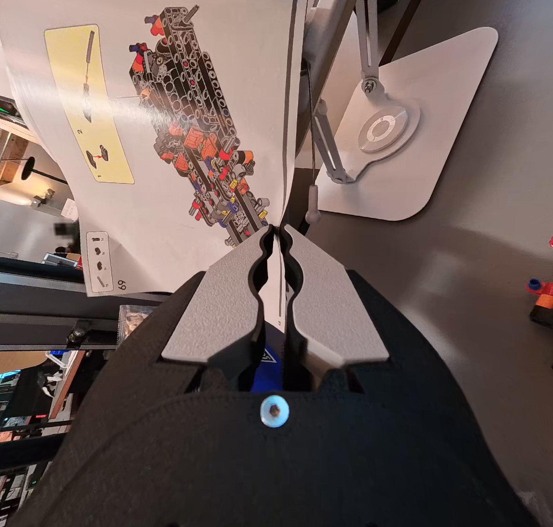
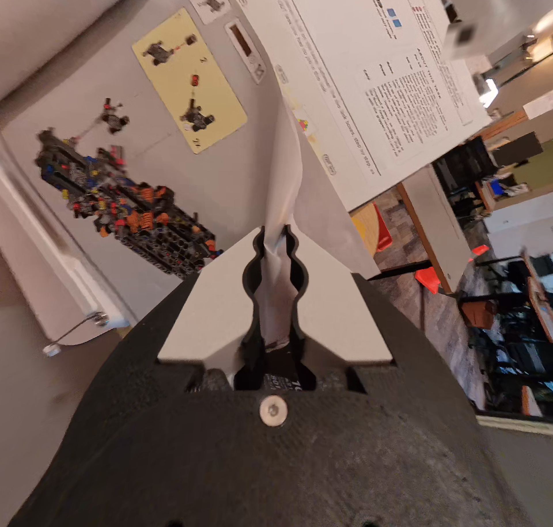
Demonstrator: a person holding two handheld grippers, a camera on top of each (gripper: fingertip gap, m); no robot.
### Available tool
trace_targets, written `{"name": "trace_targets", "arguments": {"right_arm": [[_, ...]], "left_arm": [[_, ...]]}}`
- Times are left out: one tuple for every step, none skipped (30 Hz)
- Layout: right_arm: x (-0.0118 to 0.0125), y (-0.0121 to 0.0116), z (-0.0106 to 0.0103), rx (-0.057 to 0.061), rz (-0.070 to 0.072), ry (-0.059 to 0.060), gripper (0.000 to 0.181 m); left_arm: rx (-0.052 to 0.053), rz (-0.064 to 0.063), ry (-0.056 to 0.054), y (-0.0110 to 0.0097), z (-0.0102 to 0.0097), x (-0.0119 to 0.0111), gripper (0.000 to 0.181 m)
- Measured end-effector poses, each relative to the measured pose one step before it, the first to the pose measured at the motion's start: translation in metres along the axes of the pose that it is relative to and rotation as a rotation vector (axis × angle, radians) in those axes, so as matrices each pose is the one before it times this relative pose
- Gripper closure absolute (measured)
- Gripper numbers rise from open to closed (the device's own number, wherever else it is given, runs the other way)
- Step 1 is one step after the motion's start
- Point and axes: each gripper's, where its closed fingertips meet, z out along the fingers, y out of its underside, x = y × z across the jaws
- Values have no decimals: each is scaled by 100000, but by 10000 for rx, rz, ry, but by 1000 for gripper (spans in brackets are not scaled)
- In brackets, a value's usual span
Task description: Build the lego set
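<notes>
**Both grippers pinched on instruction booklet pages**

Left wrist view: left gripper point(image 1: 276, 231), grey textured fingers with wavy black inner pads, closed down to a sliver on the edge of a glossy booklet page point(image 1: 167, 123). The page stands upright and curves, showing a printed model diagram and a yellow inset. Only this view shows the white lamp base point(image 1: 434, 141) with a round metal disc on the grey table point(image 1: 419, 273), and part of an orange, black and blue lego piece point(image 1: 543, 303) at the right edge.

Right wrist view: right gripper point(image 2: 274, 231) is rolled sideways and nearly closed on a crumpled, thin white page point(image 2: 284, 183). The open booklet spread point(image 2: 119, 123) lies behind, blurred. Only here: a white printed sheet point(image 2: 374, 78) and office background.
</notes>
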Motion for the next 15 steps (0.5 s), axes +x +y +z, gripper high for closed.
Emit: {"name": "trace_targets", "arguments": {"right_arm": [[-438, -212, -284, 11, 42, -295, 173], [-455, -237, -311, 17, 111, -310, 174], [-556, -284, -356, 29, 131, -373, 178], [-747, -267, -335, -1, 184, -503, 178], [-674, -320, -335, 22, 175, -435, 178], [-548, -418, -340, 82, 94, -309, 178], [-751, -531, -357, 136, 103, -419, 178], [-895, -726, -342, 224, 154, -476, 179], [-721, -826, -279, 262, 104, -311, 179], [-772, -780, -177, 212, 94, -308, 179], [-1032, -791, -36, 181, 206, -481, 178], [-1177, -942, 93, 238, 250, -547, 177], [-1152, -1005, 250, 273, 205, -508, 176], [-1131, -943, 426, 211, 155, -477, 175], [-1037, -885, 573, 137, 122, -410, 174]], "left_arm": [[-2, -10, 11, -2, -37, -11, 180], [-3, 1, 3, -6, -19, -7, 180], [-13, 6, 6, -4, -38, -4, 180], [-6, 6, 12, -27, -40, -10, 180], [-1, -5, 17, -31, -50, -5, 180], [3, 6, 13, -33, -66, -11, 180], [7, 14, 9, -42, -85, -23, 180], [16, -21, 46, -66, -118, 13, 180], [20, -35, 28, -79, -169, -52, 180], [97, -15, -61, -190, -264, -181, 178], [145, -102, -46, -279, -331, -220, 174], [149, -201, -134, -352, -388, -449, 163], [168, -219, -46, -464, -468, -364, 155], [128, -261, -59, -515, -466, -408, 149], [130, -190, -47, -681, -505, -342, 142]]}}
